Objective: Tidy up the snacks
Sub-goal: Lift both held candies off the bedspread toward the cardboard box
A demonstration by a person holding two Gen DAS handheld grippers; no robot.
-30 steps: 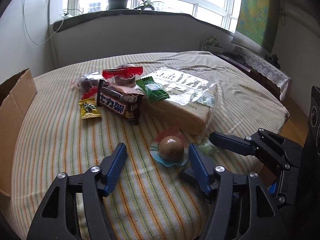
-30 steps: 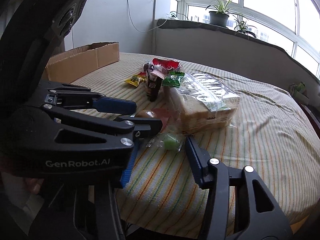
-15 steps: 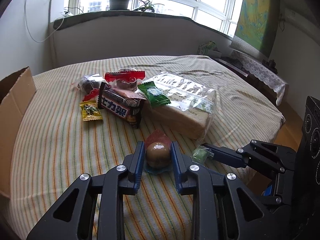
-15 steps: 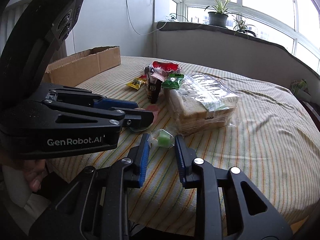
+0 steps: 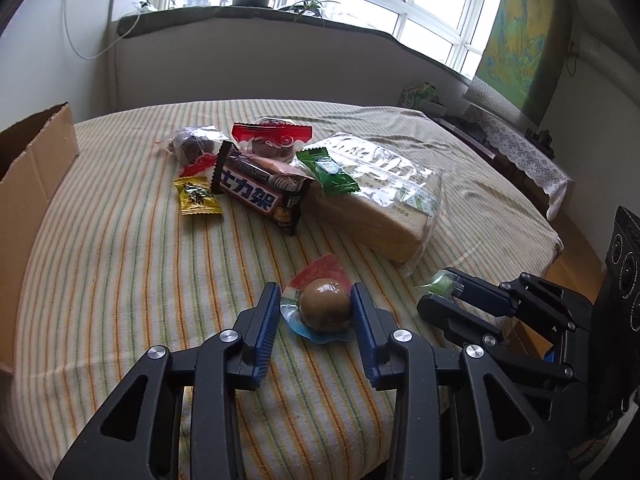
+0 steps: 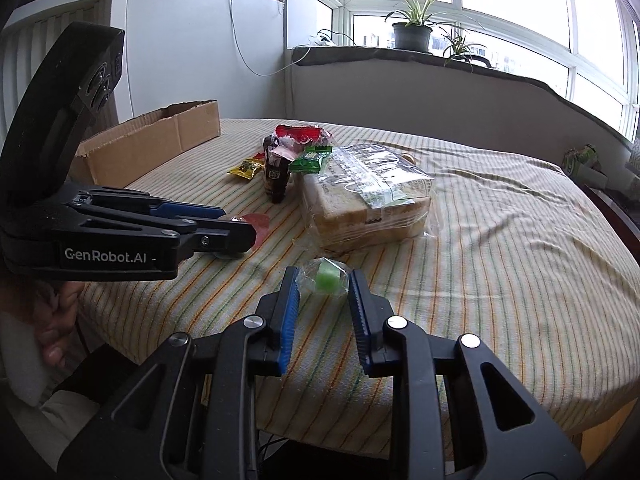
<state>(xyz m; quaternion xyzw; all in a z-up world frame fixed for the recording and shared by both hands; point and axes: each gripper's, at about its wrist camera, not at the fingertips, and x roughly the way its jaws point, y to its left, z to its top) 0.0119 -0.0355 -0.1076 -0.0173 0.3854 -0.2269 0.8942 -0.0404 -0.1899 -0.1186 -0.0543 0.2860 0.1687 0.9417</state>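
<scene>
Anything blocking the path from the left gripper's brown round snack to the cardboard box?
Nothing visible does. The left gripper brackets the brown round snack near the table's front edge; the cardboard box sits to its left across bare striped tablecloth. The yellow candy packet and chocolate bar lie farther back.

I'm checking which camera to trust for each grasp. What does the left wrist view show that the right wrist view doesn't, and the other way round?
Only the left wrist view shows the brown round sweet head-on between the left claw fingers, plus the wall map.

Only the right wrist view shows the green candy framed by the right claw, and the person's fingers.

Both show the bread bag, chocolate bar and cardboard box.
</scene>
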